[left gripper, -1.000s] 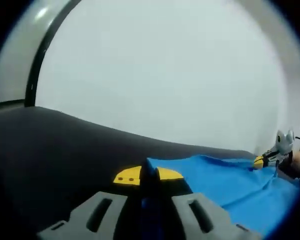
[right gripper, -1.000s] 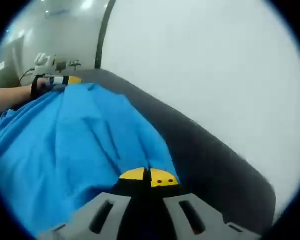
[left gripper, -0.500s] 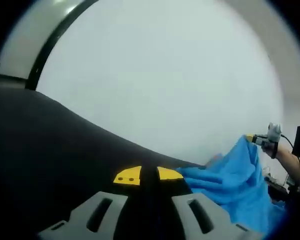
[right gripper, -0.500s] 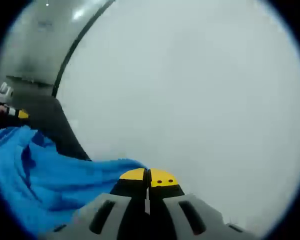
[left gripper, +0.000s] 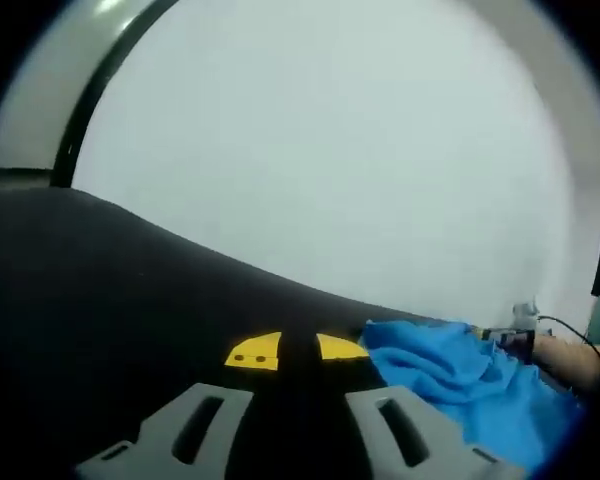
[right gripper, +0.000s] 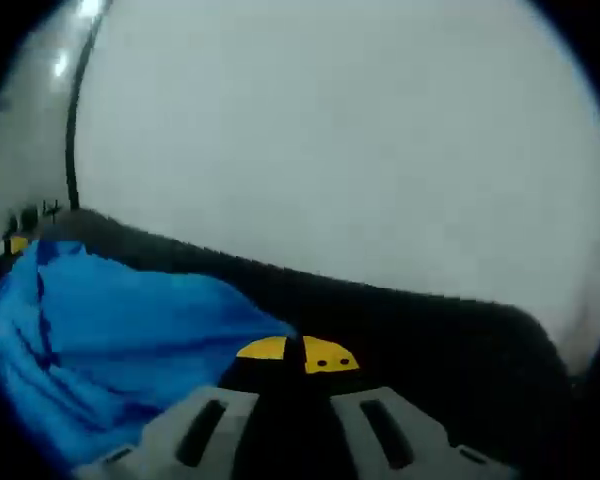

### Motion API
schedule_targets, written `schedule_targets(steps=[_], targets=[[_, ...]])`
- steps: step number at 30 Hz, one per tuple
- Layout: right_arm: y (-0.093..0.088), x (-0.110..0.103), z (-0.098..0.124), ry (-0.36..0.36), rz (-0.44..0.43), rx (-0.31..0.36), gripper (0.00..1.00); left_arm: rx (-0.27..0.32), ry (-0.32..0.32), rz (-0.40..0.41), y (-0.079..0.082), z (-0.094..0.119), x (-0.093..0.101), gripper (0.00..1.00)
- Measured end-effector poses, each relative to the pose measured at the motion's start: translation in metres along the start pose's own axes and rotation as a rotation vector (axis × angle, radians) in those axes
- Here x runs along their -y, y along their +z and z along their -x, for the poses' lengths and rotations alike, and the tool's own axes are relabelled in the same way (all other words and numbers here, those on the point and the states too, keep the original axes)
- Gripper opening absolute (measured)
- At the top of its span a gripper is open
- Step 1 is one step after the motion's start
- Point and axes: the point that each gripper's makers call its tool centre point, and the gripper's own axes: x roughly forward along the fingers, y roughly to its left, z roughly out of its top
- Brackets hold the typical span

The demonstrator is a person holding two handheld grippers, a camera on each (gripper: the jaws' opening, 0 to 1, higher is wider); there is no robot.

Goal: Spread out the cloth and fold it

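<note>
Both grippers, left (left gripper: 297,352) and right (right gripper: 298,354), clench the blue cloth (right gripper: 120,340); uneven pulling risks a corner slipping free.

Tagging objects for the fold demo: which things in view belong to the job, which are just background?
Part of the job:
- blue cloth, bunched, not yet spread flat
- left gripper, jaws together at the cloth's edge
- right gripper, jaws together at the cloth's edge
- dark table under the cloth

Background:
- white wall
- black vertical strip on the wall
</note>
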Motion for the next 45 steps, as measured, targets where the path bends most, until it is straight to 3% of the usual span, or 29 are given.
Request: schedule_targets(steps=[1, 4, 6, 8, 9, 11, 13, 15, 17, 19, 22, 23, 24, 25, 26, 27, 29, 30, 31, 33, 35, 37, 39, 45], targets=[[-0.001, 0.0, 0.004, 0.018, -0.053, 0.014, 0.0, -0.036, 0.003, 0.024, -0.005, -0.001, 0.001, 0.14], [0.003, 0.007, -0.001, 0.041, -0.02, 0.018, 0.0, -0.085, -0.005, 0.036, -0.003, -0.008, 0.011, 0.16], [0.004, 0.008, -0.005, 0.044, 0.044, 0.015, 0.0, -0.053, -0.015, 0.015, 0.011, -0.016, 0.027, 0.17], [0.004, 0.007, -0.006, 0.035, 0.024, 0.062, 0.0, -0.003, -0.053, 0.088, 0.027, -0.029, 0.054, 0.19], [0.006, 0.007, -0.004, 0.025, 0.047, 0.074, 0.0, -0.018, -0.043, 0.13, 0.024, -0.037, 0.06, 0.24], [0.002, 0.0, 0.0, 0.024, 0.2, 0.072, 0.0, -0.145, -0.062, 0.18, 0.001, -0.051, 0.076, 0.35], [0.004, 0.002, -0.002, 0.023, 0.138, 0.077, 0.0, -0.257, -0.047, 0.178, -0.023, -0.059, 0.083, 0.37], [0.006, 0.004, -0.004, 0.036, 0.149, 0.081, 0.0, -0.258, -0.03, 0.142, -0.029, -0.058, 0.089, 0.37], [0.006, 0.002, -0.004, 0.041, 0.146, 0.084, 0.0, -0.304, -0.012, 0.046, -0.034, -0.05, 0.092, 0.39], [0.007, 0.001, -0.002, 0.042, 0.149, 0.089, 0.0, -0.297, 0.029, -0.011, -0.033, -0.043, 0.089, 0.39], [0.007, 0.002, -0.005, 0.04, 0.161, 0.089, 0.0, -0.295, 0.024, 0.042, -0.03, -0.05, 0.091, 0.39], [0.008, 0.002, -0.006, 0.041, 0.16, 0.09, 0.0, -0.295, 0.024, 0.051, -0.032, -0.054, 0.092, 0.36], [0.008, 0.002, -0.005, 0.041, 0.159, 0.091, 0.0, -0.299, 0.033, 0.054, -0.033, -0.06, 0.089, 0.26], [0.008, 0.002, -0.005, 0.042, 0.161, 0.093, 0.0, -0.331, 0.075, 0.018, -0.038, -0.062, 0.082, 0.12], [0.008, 0.002, -0.005, 0.043, 0.162, 0.094, 0.0, -0.341, 0.116, -0.049, -0.037, -0.064, 0.072, 0.05], [0.006, 0.0, 0.0, 0.042, 0.161, 0.097, 0.0, -0.33, 0.149, -0.115, -0.026, -0.069, 0.064, 0.04], [0.006, -0.001, 0.0, 0.038, 0.167, 0.098, 0.0, -0.208, 0.182, -0.14, 0.021, -0.081, 0.057, 0.02], [0.007, -0.002, 0.0, 0.043, 0.189, 0.103, 0.0, -0.145, 0.189, -0.153, 0.054, -0.086, 0.059, 0.02], [0.008, -0.001, -0.003, 0.048, 0.189, 0.103, 0.0, -0.109, 0.201, -0.194, 0.077, -0.087, 0.06, 0.02], [0.011, -0.002, -0.005, 0.061, 0.186, 0.11, 0.0, -0.087, 0.22, -0.274, 0.109, -0.09, 0.063, 0.02], [0.013, -0.007, -0.005, 0.085, 0.198, 0.124, 0.0, -0.078, 0.23, -0.325, 0.13, -0.096, 0.065, 0.02], [0.013, -0.007, -0.004, 0.08, 0.201, 0.129, 0.0, -0.064, 0.229, -0.313, 0.137, -0.104, 0.064, 0.02], [0.016, -0.002, -0.004, 0.069, 0.175, 0.146, 0.0, -0.056, 0.245, -0.304, 0.132, -0.114, 0.054, 0.02], [0.018, 0.008, -0.007, 0.06, 0.055, 0.155, 0.0, -0.122, 0.308, -0.232, 0.078, -0.137, 0.006, 0.02]])
